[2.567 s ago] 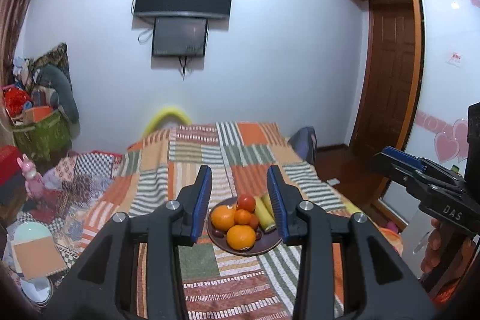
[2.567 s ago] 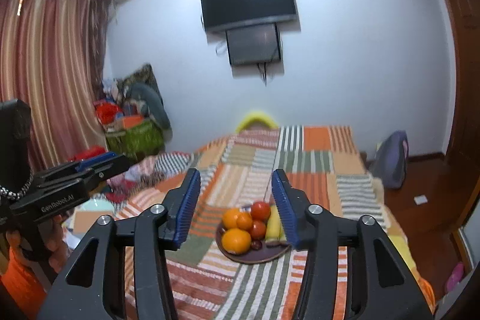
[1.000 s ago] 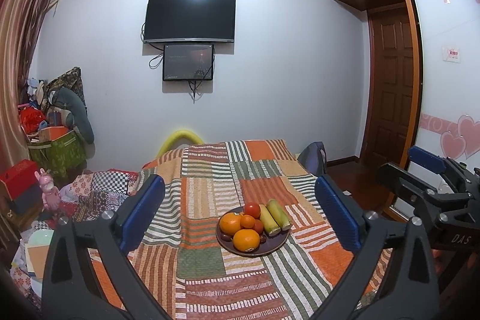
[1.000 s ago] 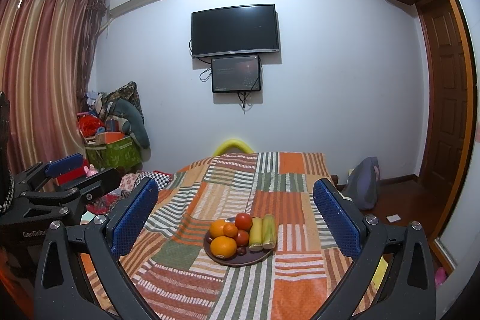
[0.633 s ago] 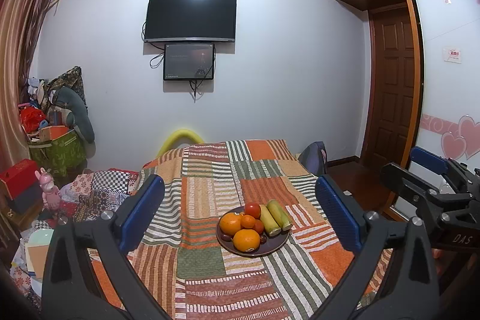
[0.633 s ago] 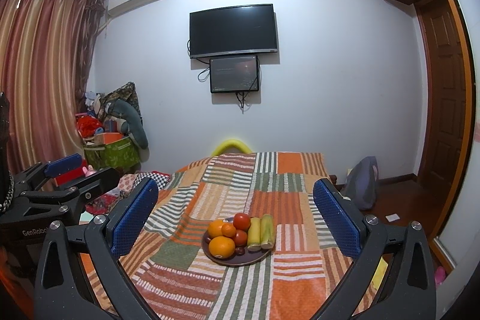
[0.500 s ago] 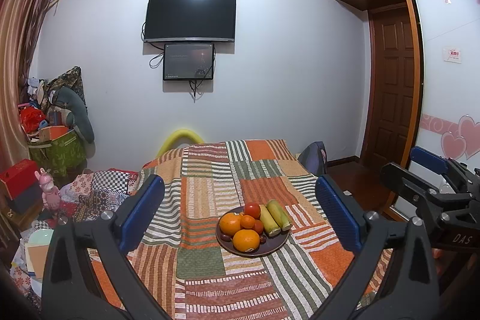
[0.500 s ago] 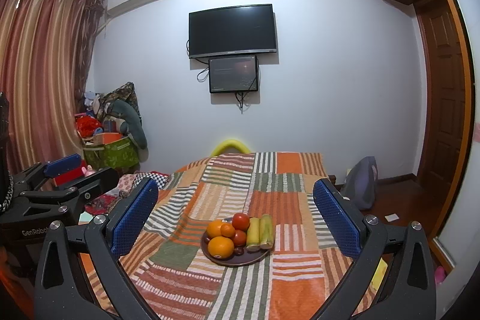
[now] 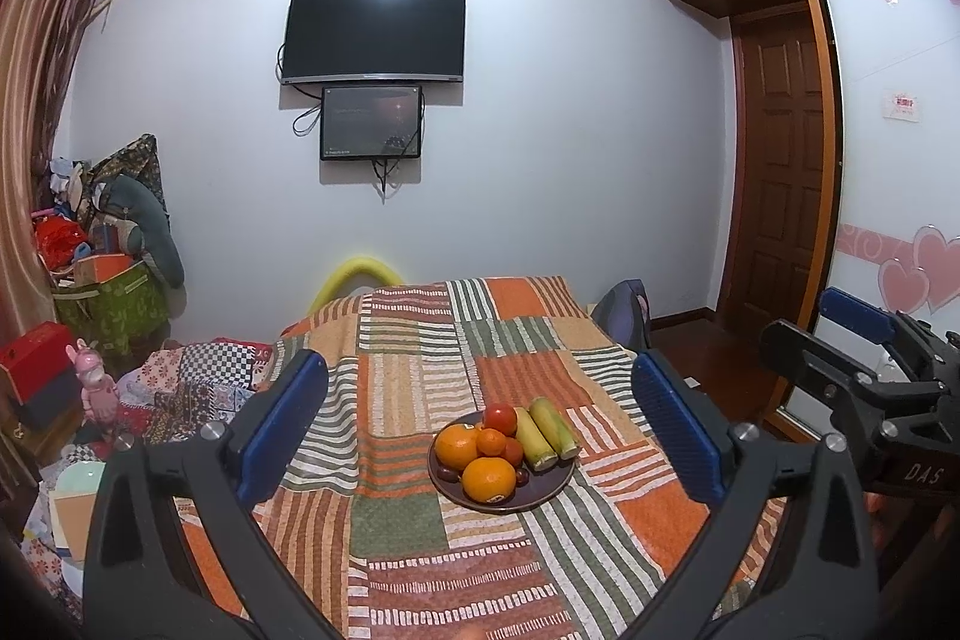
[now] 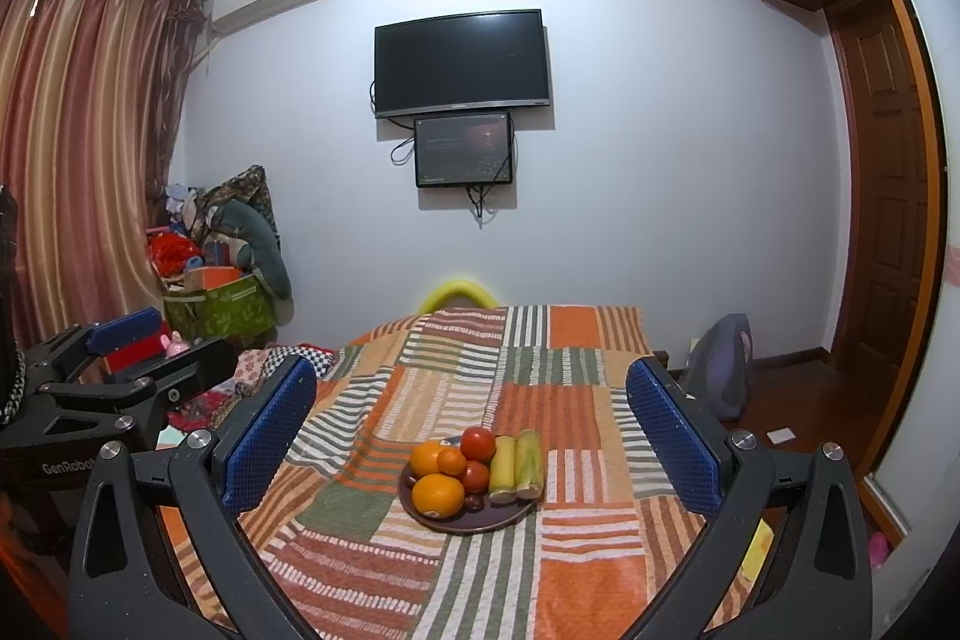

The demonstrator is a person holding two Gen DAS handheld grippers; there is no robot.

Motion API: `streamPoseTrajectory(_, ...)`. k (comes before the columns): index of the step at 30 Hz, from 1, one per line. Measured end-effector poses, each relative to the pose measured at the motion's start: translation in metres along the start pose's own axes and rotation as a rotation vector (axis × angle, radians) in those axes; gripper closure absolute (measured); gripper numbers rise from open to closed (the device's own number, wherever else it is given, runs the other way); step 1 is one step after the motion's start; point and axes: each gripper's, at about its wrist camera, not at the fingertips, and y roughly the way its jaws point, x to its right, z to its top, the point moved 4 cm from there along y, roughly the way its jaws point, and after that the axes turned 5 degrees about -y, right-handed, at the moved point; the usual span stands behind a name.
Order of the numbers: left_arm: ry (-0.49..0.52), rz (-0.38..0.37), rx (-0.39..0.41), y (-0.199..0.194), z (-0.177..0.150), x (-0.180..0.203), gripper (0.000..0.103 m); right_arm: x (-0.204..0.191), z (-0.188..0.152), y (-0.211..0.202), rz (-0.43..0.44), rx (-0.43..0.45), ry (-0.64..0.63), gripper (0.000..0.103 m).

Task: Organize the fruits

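A dark round plate (image 9: 549, 489) (image 10: 498, 517) sits on a striped patchwork bedspread (image 9: 420, 400) (image 10: 570, 400). It holds oranges (image 9: 488, 478) (image 10: 437, 494), red tomatoes (image 9: 500, 417) (image 10: 477, 442), two yellow-green corn cobs (image 9: 553, 428) (image 10: 528, 462) and small dark fruits. My left gripper (image 9: 477, 433) is open wide and empty, held back from the plate. My right gripper (image 10: 471, 436) is open wide and empty, also back from the plate. Each gripper shows at the edge of the other's view, the right one (image 9: 864, 340) and the left one (image 10: 129, 340).
A TV (image 9: 373, 34) and a small screen hang on the far wall. Bags and clutter (image 9: 102, 280) pile up at the left by the curtain. A wooden door (image 9: 780, 172) and a wardrobe stand at the right. A grey bag (image 10: 723, 370) lies on the floor.
Both grippers have opened from nearly shut to wide open and tilted up a little. Over the last second nothing has visibly moved.
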Motion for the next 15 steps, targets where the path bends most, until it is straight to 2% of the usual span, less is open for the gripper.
streamPoseTrajectory(15, -0.006, -0.016, -0.027, 0.0041, -0.0046, -0.0019, 0.000, 0.0020, 0.0008, 0.0004, -0.004, -0.008, 0.001, 0.000)
